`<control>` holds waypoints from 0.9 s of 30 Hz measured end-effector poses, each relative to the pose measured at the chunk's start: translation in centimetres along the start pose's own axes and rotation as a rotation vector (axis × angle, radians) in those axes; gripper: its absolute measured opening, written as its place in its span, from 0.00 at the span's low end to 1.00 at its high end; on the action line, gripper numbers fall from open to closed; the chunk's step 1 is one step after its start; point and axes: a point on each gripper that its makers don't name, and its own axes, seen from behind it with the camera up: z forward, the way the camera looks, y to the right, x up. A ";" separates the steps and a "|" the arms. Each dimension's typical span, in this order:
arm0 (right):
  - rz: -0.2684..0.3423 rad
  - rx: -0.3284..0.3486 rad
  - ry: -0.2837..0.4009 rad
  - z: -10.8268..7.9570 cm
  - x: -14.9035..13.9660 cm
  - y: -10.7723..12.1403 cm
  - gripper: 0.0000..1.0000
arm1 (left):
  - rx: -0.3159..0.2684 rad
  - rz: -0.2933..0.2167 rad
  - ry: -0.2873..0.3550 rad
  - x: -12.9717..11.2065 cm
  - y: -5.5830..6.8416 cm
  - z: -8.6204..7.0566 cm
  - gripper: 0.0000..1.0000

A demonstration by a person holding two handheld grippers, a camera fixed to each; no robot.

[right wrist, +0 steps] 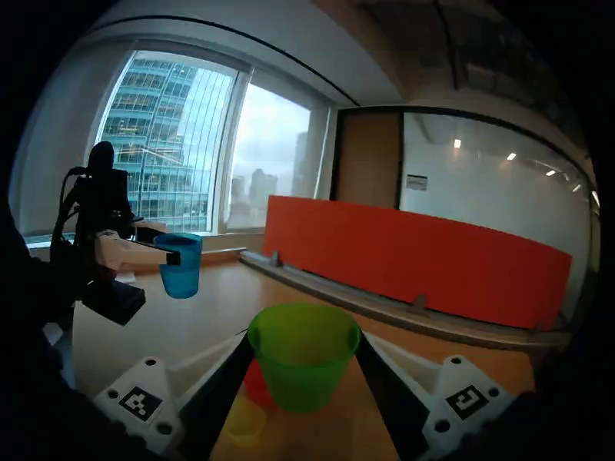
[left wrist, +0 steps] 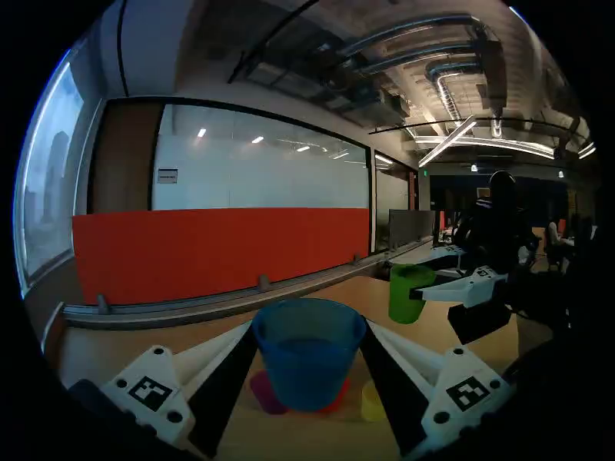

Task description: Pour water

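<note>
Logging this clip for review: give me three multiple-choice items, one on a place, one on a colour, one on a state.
1. Where is the yellow cup? A. on the desk B. on a chair C. on the windowsill
2. What colour is the cup in the left tongs? A. green B. blue C. red
3. The right tongs are: A. open, empty B. lying flat C. shut on a green cup
Answers: 1 A, it stands on the wood below the fingers; 2 B, a blue cup sits between both fingers; 3 C, both fingers press its sides.
</note>
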 end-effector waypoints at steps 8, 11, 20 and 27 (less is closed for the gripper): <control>0.000 0.007 0.012 0.0 0.5 -0.4 0.93 | -0.006 0.018 0.010 0.5 0.4 0.0 0.88; 0.002 0.016 0.020 0.0 0.9 -0.7 0.93 | -0.006 0.026 0.017 0.8 0.4 0.0 0.88; 0.008 0.063 0.030 0.3 1.1 -2.5 0.93 | 0.002 0.099 0.040 2.2 0.4 -0.4 0.88; 0.015 0.117 0.031 0.6 0.6 -4.6 0.93 | 0.015 0.190 0.047 3.1 0.7 -0.8 0.88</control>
